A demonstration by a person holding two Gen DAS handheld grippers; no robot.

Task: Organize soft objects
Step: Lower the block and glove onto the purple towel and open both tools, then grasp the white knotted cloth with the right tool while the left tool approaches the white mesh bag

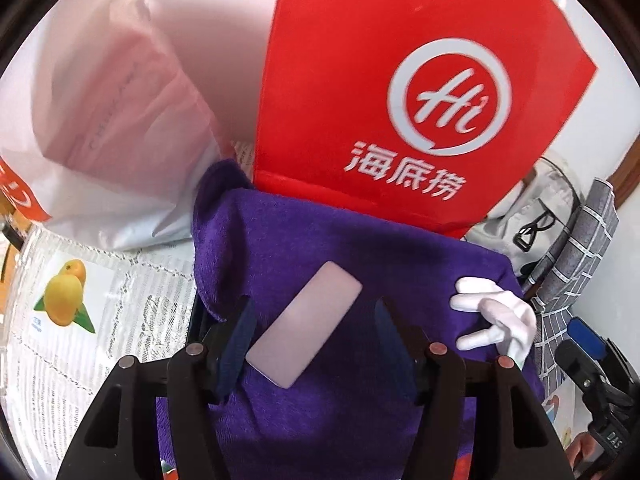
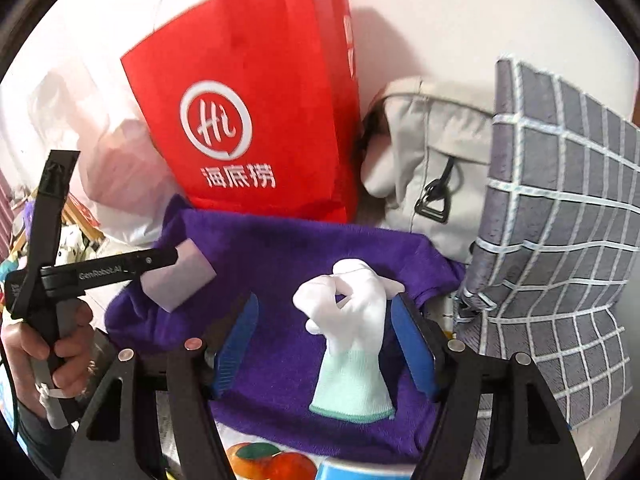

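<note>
While my right gripper (image 2: 324, 344) stands parted around the white glove (image 2: 352, 332), touching nothing, the glove lies on the purple towel (image 2: 272, 248), cuff toward me, fingers toward the red bag (image 2: 256, 80). My left gripper (image 1: 316, 344) gapes over the pale sponge (image 1: 306, 322), which lies diagonally.

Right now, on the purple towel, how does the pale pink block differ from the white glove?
The pink block is a flat, firm-looking rectangle with straight edges; the glove is limp and crumpled, its fingers bent. The block is one pale pink colour; the glove is white with a mint-green cuff. The block lies between the open fingers of the left claw; the glove lies between those of the right claw. Both rest on the purple towel, gripped by neither claw.
</note>
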